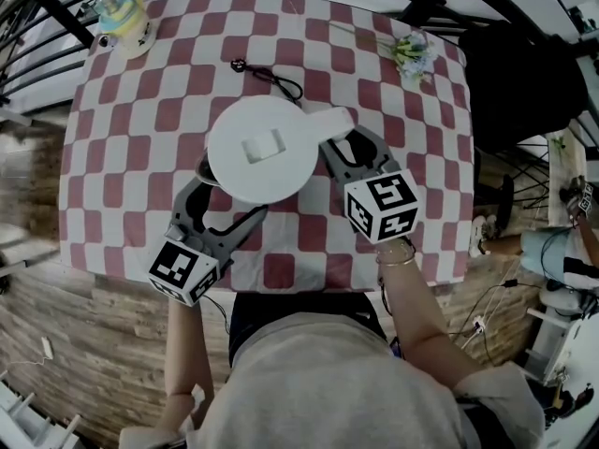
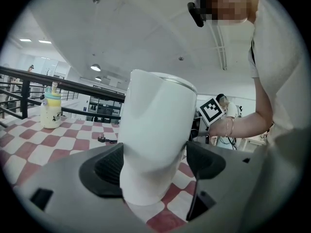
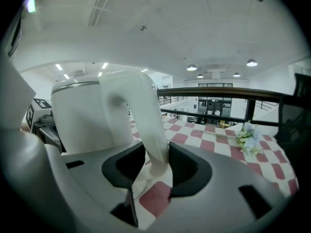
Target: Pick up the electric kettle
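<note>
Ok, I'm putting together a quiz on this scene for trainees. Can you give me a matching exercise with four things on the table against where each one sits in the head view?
Things:
1. electric kettle
2. yellow bottle
3. flowers
4. black cord

Places:
A. far right corner of the table
B. just beyond the kettle
C. middle of the table
D. far left corner

Pairs: 1-C, 2-D, 3-A, 4-B

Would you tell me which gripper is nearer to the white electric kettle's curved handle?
Right. The right gripper has the curved handle between its jaws; the left gripper straddles the white electric kettle's body opposite.
</note>
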The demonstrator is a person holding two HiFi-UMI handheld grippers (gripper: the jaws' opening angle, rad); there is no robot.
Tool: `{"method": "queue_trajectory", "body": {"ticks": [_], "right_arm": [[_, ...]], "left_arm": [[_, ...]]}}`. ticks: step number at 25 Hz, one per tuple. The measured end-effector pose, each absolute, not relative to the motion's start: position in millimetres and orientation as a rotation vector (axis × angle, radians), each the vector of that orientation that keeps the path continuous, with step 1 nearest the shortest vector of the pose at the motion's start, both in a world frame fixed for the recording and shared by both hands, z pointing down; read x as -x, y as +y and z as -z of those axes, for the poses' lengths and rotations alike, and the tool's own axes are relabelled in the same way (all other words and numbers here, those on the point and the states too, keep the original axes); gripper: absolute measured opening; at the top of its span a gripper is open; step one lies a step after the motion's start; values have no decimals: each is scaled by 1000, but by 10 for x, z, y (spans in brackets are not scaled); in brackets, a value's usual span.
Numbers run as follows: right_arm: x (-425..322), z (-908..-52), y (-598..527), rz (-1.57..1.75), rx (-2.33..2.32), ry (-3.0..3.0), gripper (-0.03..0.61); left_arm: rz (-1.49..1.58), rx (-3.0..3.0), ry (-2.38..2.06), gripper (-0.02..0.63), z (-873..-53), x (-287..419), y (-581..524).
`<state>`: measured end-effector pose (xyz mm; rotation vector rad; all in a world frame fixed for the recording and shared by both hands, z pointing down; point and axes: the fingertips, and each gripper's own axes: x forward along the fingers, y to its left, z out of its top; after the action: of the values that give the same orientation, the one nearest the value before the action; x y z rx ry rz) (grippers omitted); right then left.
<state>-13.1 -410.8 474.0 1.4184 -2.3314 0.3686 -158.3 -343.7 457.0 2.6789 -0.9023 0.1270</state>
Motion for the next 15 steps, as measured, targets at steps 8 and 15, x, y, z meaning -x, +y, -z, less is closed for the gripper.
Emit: {"method": "queue_trajectory", "body": {"ticks": [8,15], "right_arm": [[124,-4718,-4057,-341,-1378,-2308,155],[159,-4555,-4012,-292,-1382,-2333,158]], "left_arm": [[-173,-2709,-875,403,-4575,1574,-3404],[-174,-2706,-898,403,-4468,1598,-3336]]}}
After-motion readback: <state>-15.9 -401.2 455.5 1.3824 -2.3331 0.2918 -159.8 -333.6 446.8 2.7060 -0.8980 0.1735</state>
